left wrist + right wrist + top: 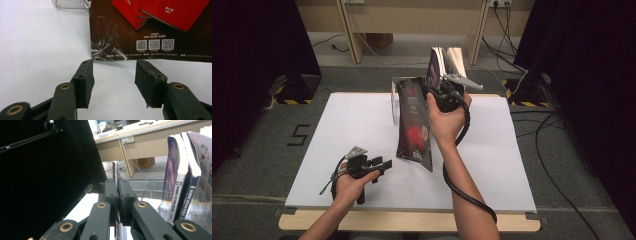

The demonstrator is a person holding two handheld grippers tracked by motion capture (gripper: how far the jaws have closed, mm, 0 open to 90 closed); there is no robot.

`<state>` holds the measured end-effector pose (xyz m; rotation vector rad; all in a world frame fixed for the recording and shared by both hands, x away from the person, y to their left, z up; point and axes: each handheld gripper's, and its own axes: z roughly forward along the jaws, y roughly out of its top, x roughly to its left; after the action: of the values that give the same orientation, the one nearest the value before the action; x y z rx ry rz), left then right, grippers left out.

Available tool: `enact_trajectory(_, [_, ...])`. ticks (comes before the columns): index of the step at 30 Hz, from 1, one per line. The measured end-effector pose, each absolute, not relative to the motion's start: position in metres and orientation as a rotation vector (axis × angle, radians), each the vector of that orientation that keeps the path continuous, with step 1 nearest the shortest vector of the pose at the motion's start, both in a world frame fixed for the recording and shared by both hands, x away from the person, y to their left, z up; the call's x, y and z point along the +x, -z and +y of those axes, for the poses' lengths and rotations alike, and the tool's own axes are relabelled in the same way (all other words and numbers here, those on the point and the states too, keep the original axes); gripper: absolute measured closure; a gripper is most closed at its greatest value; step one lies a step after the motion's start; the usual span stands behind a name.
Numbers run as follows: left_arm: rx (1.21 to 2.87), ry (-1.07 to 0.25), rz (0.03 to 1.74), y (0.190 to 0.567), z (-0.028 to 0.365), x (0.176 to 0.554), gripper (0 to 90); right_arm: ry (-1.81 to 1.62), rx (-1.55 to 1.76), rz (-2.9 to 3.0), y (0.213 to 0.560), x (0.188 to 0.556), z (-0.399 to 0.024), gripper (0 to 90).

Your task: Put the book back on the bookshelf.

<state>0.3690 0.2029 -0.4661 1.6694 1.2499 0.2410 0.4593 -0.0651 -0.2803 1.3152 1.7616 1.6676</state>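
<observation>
Two grippers are at work. The right gripper (438, 95) is clamped on the top edge of a dark magazine (414, 122), which hangs upright over the table's (352, 125) middle, its lower edge near the surface. The left gripper (382, 164), jaws apart and empty, rests near the front-left corner, facing the magazine. Books (447, 62) stand at the far edge.

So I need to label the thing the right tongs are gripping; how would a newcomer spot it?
Start at the white table. Near its far edge magazines stand upright, and just in front the right tongs are shut on a dark magazine hanging down to the table. Unlike its purple-spined neighbours, its cover is dark brown with red artwork.
</observation>
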Motion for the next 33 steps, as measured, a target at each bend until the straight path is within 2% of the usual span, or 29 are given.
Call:
enact_trajectory(19, [1.657, -0.250, 1.236, 0.459, 0.202, 0.372, 46.7, -1.685, 1.295, 1.709, 0.272, 0.465, -0.056, 87.7])
enact_trajectory(27, [1.622, -0.262, 1.195, 0.438, 0.193, 0.379, 43.9, -1.694, 1.288, 1.692, 0.268, 0.466, -0.051, 87.6])
enact_trajectory(33, [1.604, -0.264, 1.130, 0.406, 0.178, 0.389, 42.0, -1.681, 1.268, 1.688, 0.270, 0.463, -0.046, 87.5])
